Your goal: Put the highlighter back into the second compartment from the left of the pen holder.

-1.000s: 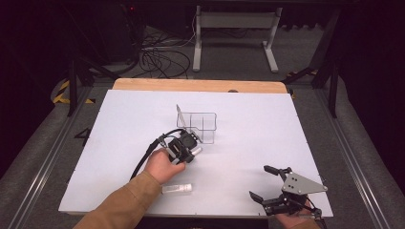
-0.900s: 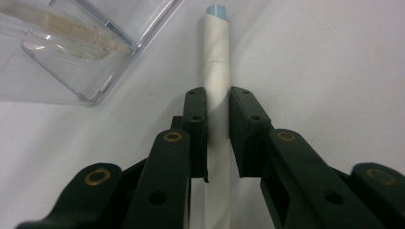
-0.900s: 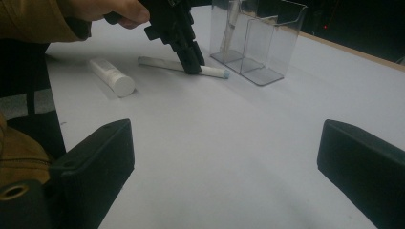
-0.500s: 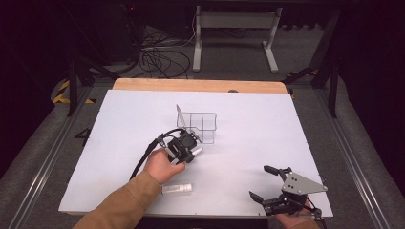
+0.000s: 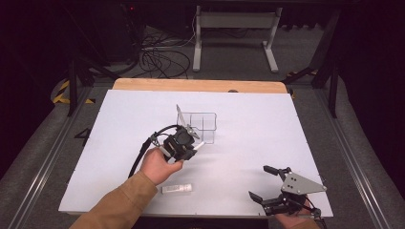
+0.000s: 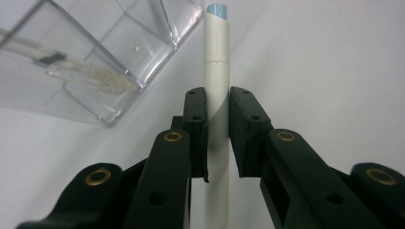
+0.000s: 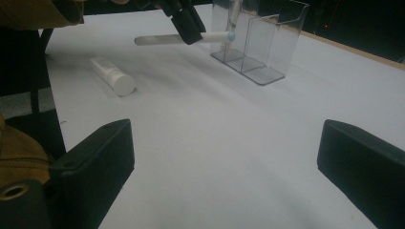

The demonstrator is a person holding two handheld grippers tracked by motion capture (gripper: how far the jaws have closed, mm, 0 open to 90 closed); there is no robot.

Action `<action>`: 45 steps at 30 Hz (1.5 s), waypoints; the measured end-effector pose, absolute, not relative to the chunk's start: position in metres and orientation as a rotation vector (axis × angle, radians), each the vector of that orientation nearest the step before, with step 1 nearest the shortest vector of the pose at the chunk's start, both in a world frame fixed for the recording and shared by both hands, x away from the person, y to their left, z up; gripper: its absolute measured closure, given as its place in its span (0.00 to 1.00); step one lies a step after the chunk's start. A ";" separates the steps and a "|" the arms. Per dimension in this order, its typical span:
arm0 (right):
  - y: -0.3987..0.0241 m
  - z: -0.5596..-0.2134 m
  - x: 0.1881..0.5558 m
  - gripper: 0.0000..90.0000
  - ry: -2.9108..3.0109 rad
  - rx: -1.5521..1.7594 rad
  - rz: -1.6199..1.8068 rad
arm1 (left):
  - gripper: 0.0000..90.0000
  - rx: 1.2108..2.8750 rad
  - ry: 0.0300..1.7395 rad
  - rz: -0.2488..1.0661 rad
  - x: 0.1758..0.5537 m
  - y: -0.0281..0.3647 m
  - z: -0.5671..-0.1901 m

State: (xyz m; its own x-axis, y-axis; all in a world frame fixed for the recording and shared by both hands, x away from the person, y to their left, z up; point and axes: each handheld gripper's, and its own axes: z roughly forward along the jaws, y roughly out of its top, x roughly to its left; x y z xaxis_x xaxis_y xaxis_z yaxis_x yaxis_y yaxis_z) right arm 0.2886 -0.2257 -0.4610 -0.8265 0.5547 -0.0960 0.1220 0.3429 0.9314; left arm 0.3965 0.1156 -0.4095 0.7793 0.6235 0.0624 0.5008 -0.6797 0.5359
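My left gripper (image 5: pixel 190 145) is shut on a white pen with a pale blue tip (image 5: pixel 200 144). It holds the pen level above the table, tip toward the clear plastic organizer (image 5: pixel 204 125). In the left gripper view the pen (image 6: pixel 217 62) runs up between the black pads (image 6: pixel 196 119), beside the organizer's corner (image 6: pixel 95 62). The right gripper view shows that pen (image 7: pixel 162 39) near the organizer (image 7: pixel 260 38). My right gripper (image 5: pixel 258 181) rests open at the table's front right, jaws wide apart with nothing between them.
A short white tube (image 5: pixel 176 189) lies on the white table (image 5: pixel 286 129) near the front edge, below my left hand; the right gripper view has the tube (image 7: pixel 112 76) on the left. A slim item (image 5: pixel 181 117) leans in the organizer's left compartment.
My left gripper has risen a little with the pen and edged toward the organizer. The right gripper has stayed still.
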 end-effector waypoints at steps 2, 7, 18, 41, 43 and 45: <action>-0.226 -0.461 0.289 0.06 2.215 0.594 1.485 | 0.87 2.435 0.831 0.331 0.394 0.117 -0.405; -0.226 -0.461 0.289 0.06 2.216 0.595 1.486 | 0.86 2.371 0.804 0.348 0.389 0.120 -0.394; -0.226 -0.461 0.289 0.06 2.216 0.599 1.494 | 0.86 2.228 0.784 0.340 0.387 0.128 -0.375; -0.226 -0.461 0.289 0.06 2.214 0.598 1.494 | 0.86 1.903 0.776 0.405 0.391 0.141 -0.344; -0.226 -0.461 0.289 0.06 2.214 0.597 1.494 | 0.86 1.879 0.784 0.402 0.393 0.141 -0.343; -0.226 -0.461 0.289 0.06 2.214 0.598 1.496 | 0.86 1.856 0.785 0.412 0.396 0.141 -0.341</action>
State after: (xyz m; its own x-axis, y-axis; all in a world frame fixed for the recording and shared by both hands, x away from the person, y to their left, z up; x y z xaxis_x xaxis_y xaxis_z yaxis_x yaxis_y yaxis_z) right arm 0.2888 -0.2261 -0.4611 -0.8284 0.5532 -0.0883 0.1244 0.3353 0.9339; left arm 0.3959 0.1412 -0.3415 0.7274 0.6824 -0.0725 0.3281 -0.2531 0.9101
